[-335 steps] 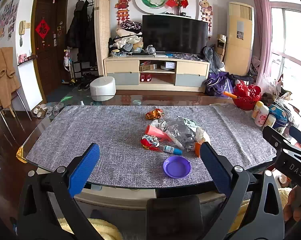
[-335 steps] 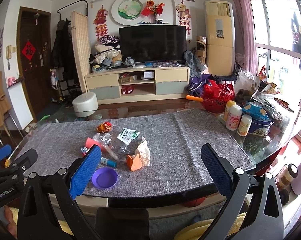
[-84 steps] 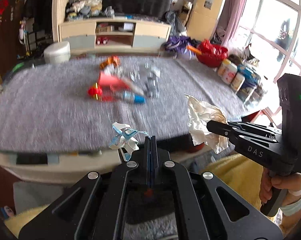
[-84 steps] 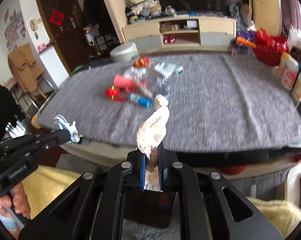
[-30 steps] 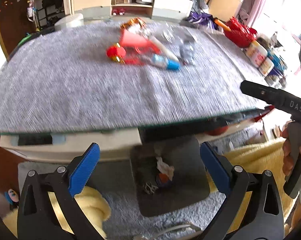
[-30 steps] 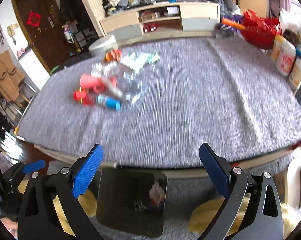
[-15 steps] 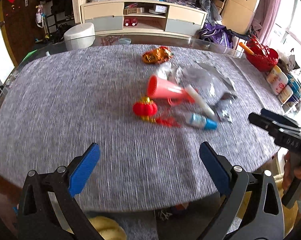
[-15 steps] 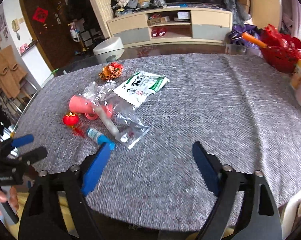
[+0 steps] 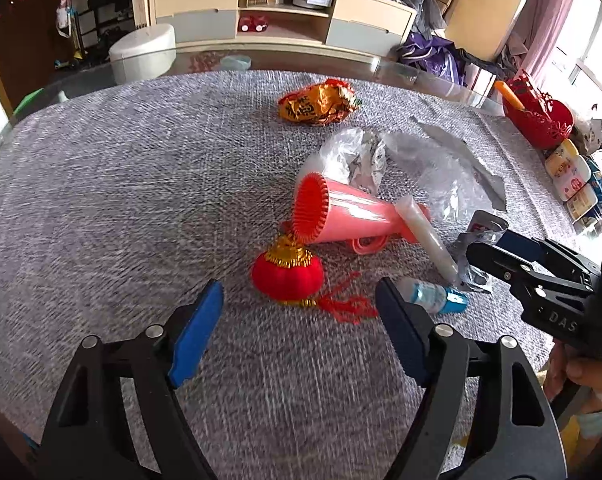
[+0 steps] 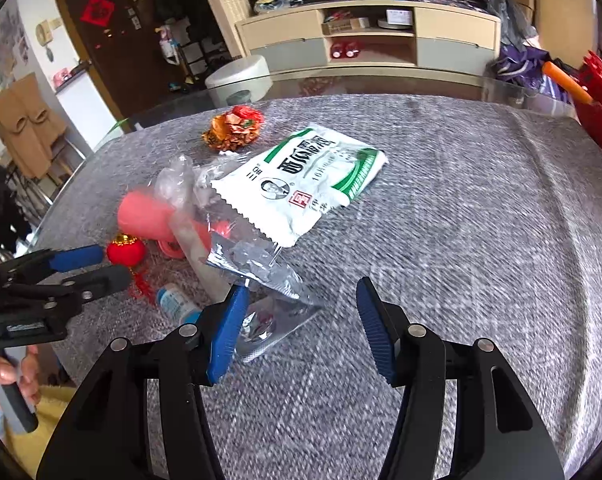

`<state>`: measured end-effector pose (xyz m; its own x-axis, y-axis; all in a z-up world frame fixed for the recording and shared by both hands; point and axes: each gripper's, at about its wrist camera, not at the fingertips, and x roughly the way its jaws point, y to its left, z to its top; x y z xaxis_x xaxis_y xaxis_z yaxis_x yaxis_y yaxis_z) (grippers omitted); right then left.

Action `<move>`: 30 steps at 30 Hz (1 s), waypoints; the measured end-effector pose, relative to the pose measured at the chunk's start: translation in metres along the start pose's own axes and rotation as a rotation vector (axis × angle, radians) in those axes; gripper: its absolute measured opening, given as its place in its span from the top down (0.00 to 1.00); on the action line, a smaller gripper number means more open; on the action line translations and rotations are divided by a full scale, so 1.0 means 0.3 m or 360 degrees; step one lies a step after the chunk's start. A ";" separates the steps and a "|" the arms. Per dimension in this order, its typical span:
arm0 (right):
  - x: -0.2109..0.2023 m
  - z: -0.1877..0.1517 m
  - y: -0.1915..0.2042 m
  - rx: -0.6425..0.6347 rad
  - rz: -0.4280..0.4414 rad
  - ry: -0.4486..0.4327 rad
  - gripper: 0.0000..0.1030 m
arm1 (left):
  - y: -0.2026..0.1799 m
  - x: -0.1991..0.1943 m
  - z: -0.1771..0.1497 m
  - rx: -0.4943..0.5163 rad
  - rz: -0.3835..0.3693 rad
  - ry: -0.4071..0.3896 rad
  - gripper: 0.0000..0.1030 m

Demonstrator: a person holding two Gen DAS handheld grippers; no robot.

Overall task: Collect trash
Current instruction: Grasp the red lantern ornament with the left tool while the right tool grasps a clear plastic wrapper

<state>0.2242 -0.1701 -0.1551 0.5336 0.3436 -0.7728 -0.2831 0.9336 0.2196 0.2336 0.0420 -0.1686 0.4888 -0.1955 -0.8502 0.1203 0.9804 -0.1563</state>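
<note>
Your left gripper (image 9: 299, 312) hangs over the grey cloth (image 9: 121, 184) with its jaws closing and nothing between the pads; the red lantern ornament (image 9: 287, 274) lies just beyond them. Your right gripper (image 10: 299, 320) is closing too, still gapped, its left pad over the edge of a crumpled clear wrapper (image 10: 261, 276); whether it touches is hard to tell.

The trash sits mid-table in one overlapping heap, so edges blur. You can count one pink cone (image 9: 349, 216), one white tube (image 9: 425, 236), one small blue-capped bottle (image 9: 437, 298), one white-and-green sachet (image 10: 301, 184), one gold-red foil wrapper (image 9: 317, 102). The clear plastic pieces (image 9: 441, 176) overlap too much to count. The red basket (image 9: 541, 120) is cut off at the frame edge in the right wrist view.
</note>
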 end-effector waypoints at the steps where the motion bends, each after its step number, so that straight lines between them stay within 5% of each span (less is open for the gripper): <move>1: 0.003 0.003 0.001 -0.0005 0.0010 -0.0003 0.45 | 0.002 0.010 0.004 -0.0002 -0.0006 0.0007 0.34; 6: 0.022 0.013 0.009 -0.0005 0.0080 -0.0006 0.62 | 0.013 0.041 0.020 -0.0008 -0.0026 0.0013 0.49; 10: 0.020 0.011 0.004 0.0000 0.0097 -0.0006 0.63 | 0.023 0.042 0.027 -0.0019 -0.0029 0.0011 0.67; 19: -0.064 -0.024 0.003 -0.0004 0.0035 -0.0047 0.64 | 0.007 -0.013 -0.008 0.0011 -0.0036 -0.0021 0.67; 30: -0.328 -0.127 0.012 0.0022 -0.0006 -0.0162 0.64 | -0.077 -0.266 -0.131 0.0071 -0.0016 -0.0170 0.67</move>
<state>0.1404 -0.2044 -0.1011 0.6130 0.3482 -0.7092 -0.2703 0.9359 0.2258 0.1579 0.0361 -0.1168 0.5763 -0.2095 -0.7899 0.1631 0.9766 -0.1401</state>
